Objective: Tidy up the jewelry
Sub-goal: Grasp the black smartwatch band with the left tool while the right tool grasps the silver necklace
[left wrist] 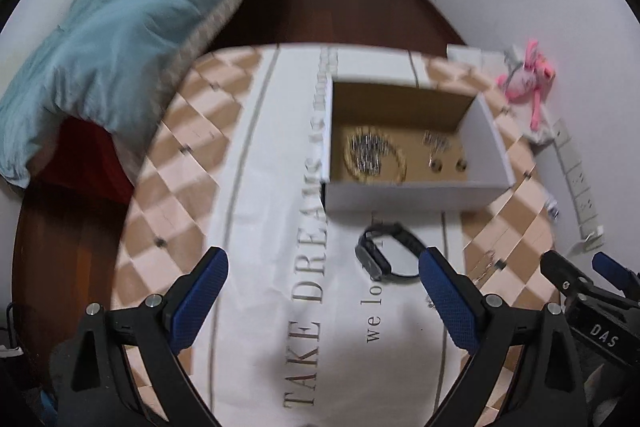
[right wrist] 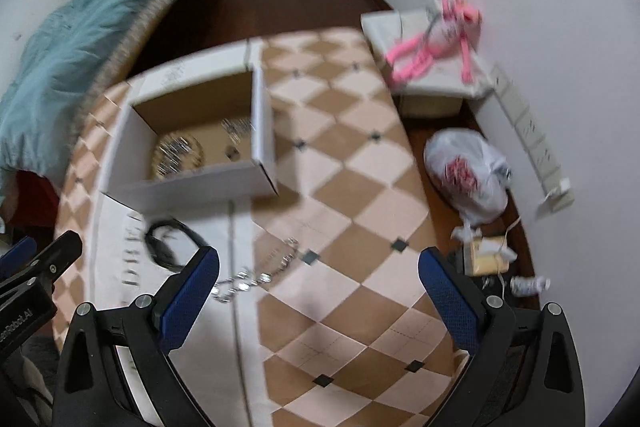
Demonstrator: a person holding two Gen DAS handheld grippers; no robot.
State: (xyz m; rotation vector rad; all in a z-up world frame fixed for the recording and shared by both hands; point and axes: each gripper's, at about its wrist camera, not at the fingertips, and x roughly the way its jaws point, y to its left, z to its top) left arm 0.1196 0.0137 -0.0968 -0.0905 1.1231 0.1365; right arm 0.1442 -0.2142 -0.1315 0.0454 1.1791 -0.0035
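Note:
A white cardboard box (left wrist: 404, 193) with a brown inside stands on the table; it also shows in the right wrist view (right wrist: 200, 183). It holds a beaded necklace (left wrist: 374, 153) and small earrings (left wrist: 436, 143). A black watch (left wrist: 384, 253) lies on the white cloth (left wrist: 272, 227) in front of the box, also in the right wrist view (right wrist: 168, 241). A silver chain necklace (right wrist: 256, 273) lies on the checkered tabletop. My left gripper (left wrist: 324, 283) is open and empty, near the watch. My right gripper (right wrist: 318, 283) is open and empty, just right of the chain.
A bed with a blue blanket (left wrist: 120, 39) stands at the left. A pink plush toy (right wrist: 432, 47) lies on a low white stand (right wrist: 432, 83) by the wall. A white plastic bag (right wrist: 468, 175) and small clutter lie on the floor at the right.

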